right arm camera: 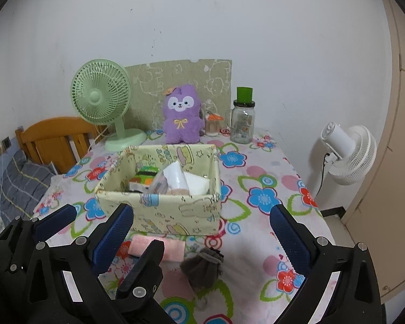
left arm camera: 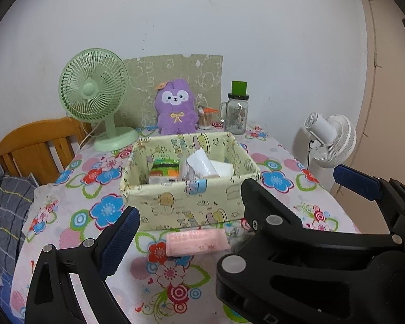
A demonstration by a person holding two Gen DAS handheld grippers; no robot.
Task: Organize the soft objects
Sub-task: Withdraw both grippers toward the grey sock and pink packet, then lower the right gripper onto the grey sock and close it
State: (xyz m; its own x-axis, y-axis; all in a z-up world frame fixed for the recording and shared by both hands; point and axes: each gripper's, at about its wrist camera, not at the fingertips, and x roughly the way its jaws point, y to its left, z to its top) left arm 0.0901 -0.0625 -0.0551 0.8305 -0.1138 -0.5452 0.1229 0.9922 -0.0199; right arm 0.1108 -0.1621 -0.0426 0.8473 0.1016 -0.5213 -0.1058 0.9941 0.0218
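A pale yellow fabric storage box (left arm camera: pixel 175 202) (right arm camera: pixel 159 210) stands mid-table and holds several packets and white soft items. A pink folded cloth (left arm camera: pixel 197 243) (right arm camera: pixel 172 245) lies on the table just in front of the box. A grey-brown rolled sock (right arm camera: pixel 202 267) lies to its right. A purple plush toy (left arm camera: pixel 176 108) (right arm camera: pixel 182 114) sits upright behind the box. My left gripper (right arm camera: pixel 91 221) is open and empty, hovering near the pink cloth. My right gripper (right arm camera: pixel 202 226) is open and empty above the sock; it also shows in the left wrist view (left arm camera: pixel 291 181).
At the back stand a green desk fan (left arm camera: pixel 94 97), a glass jar with a green lid (left arm camera: pixel 236 110) and a cotton-swab holder (left arm camera: pixel 206 118). A white floor fan (right arm camera: pixel 348 154) stands right of the table. A wooden chair (left arm camera: pixel 37 145) is at left.
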